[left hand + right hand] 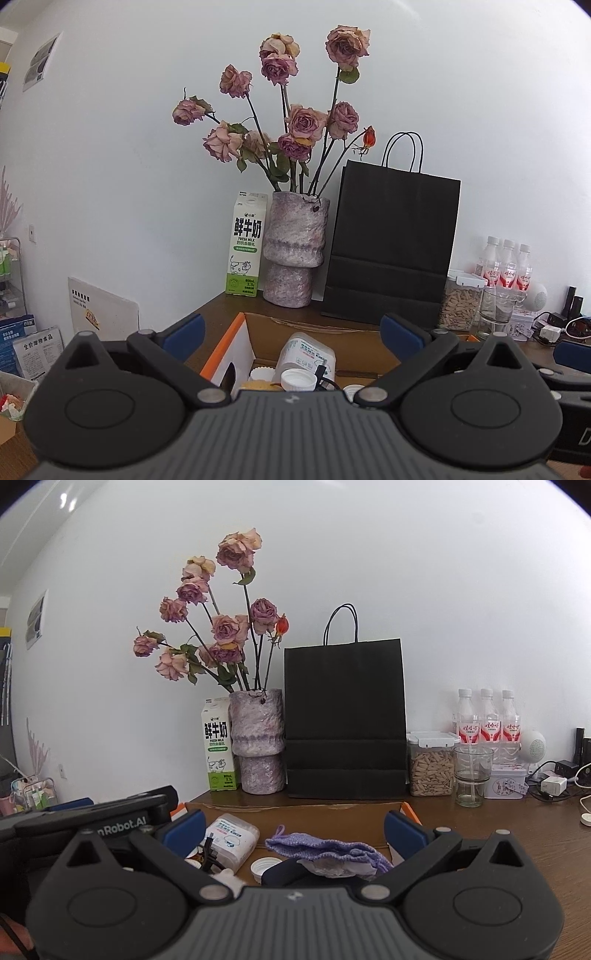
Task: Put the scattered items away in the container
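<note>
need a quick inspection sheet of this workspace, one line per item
surface: brown wooden table against a white wall.
job's things: open cardboard box holds a white plastic tub, a purple knit pouch, a white cap and more, partly hidden.
clutter: milk carton, vase of dried roses, black paper bag, snack jar, glass, three bottles, tin.
grippers: left gripper and right gripper both open over the box, holding nothing.
cables: charger and cords at the table's right end.
surroundings: rack and papers at left.
</note>
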Tool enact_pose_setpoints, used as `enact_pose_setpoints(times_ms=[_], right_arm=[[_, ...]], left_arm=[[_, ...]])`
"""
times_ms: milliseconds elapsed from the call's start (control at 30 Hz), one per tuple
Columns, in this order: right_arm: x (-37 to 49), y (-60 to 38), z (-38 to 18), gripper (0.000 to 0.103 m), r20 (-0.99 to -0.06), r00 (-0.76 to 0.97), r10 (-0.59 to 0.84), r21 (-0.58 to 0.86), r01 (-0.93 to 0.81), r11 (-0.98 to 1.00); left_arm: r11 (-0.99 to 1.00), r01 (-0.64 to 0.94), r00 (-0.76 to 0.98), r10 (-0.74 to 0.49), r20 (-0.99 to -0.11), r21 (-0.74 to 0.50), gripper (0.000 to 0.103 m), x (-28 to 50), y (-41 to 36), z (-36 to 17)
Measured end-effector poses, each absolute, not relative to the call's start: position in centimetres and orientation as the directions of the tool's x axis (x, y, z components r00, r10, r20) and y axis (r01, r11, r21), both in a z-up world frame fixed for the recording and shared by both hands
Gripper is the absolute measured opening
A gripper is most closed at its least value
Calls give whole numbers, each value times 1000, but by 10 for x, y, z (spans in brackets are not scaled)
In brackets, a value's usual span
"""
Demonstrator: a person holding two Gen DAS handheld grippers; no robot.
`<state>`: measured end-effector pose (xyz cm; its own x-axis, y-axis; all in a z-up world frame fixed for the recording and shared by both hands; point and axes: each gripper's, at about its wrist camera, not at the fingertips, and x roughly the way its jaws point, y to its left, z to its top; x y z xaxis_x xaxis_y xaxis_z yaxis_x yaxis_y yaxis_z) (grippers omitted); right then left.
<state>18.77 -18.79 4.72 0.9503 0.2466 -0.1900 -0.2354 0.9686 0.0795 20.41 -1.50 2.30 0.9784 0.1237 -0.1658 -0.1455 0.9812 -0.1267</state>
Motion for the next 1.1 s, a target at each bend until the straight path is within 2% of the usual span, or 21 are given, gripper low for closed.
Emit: enact_pose_setpoints(times_ms=[233,367,767,1000,1100], right_arm=[[176,-188,49,102,-196,953,233,68,-223,972],[163,-191,50,102,-197,956,219,63,-211,976],[106,-206,42,102,-305,931,202,52,-196,979],[58,-210,33,102,-372,903,215,46,-214,976],[40,-210,33,103,-392,893,220,57,-216,975]], left_arm=[[981,-148,979,127,-157,-128,103,196,-17,24],[979,-167,973,144,-182,-114,103,186,-19,22],[992,-123,961,115,-251,-16,103,111,-16,27],[994,-111,940,98,-325,-21,103,60,-10,20],[997,-63,936,47,-350,-35,103,40,-13,17]])
